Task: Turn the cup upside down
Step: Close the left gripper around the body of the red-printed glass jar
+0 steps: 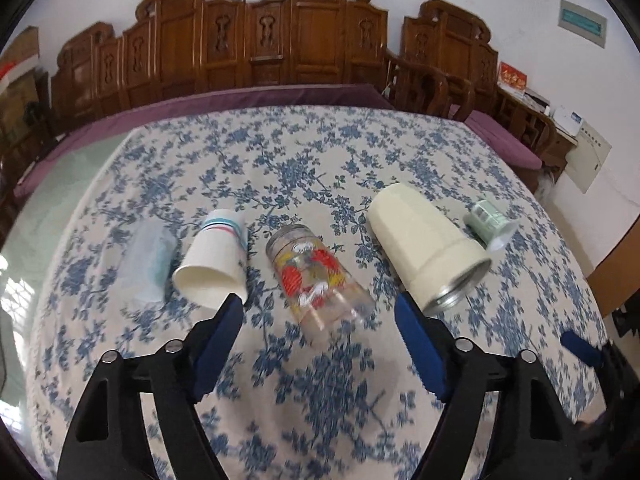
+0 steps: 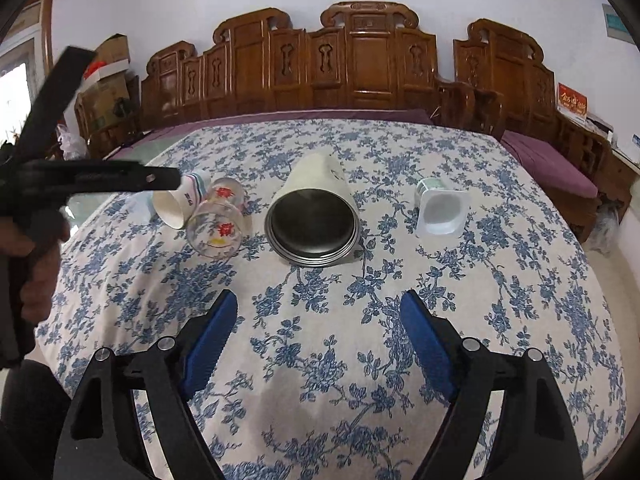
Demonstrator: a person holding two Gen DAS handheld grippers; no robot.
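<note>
Several cups lie on their sides on the floral tablecloth [image 1: 320, 400]. A printed clear glass [image 1: 316, 276] lies just ahead of my open, empty left gripper [image 1: 318, 308]; it also shows in the right wrist view [image 2: 218, 224]. Left of it lies a white paper cup [image 1: 214, 258] with coloured stripes, and right of it a cream metal-lined tumbler [image 1: 426, 246]. In the right wrist view the tumbler [image 2: 314, 216] faces me with its mouth, ahead of my open, empty right gripper [image 2: 318, 308]. A small green-labelled yogurt cup [image 2: 440, 208] lies to its right.
A clear plastic cup [image 1: 150, 256] lies at the far left of the row. The left gripper's black body [image 2: 80, 180] and the hand holding it fill the left edge of the right wrist view. Carved wooden benches [image 2: 360, 68] with purple cushions stand behind the table.
</note>
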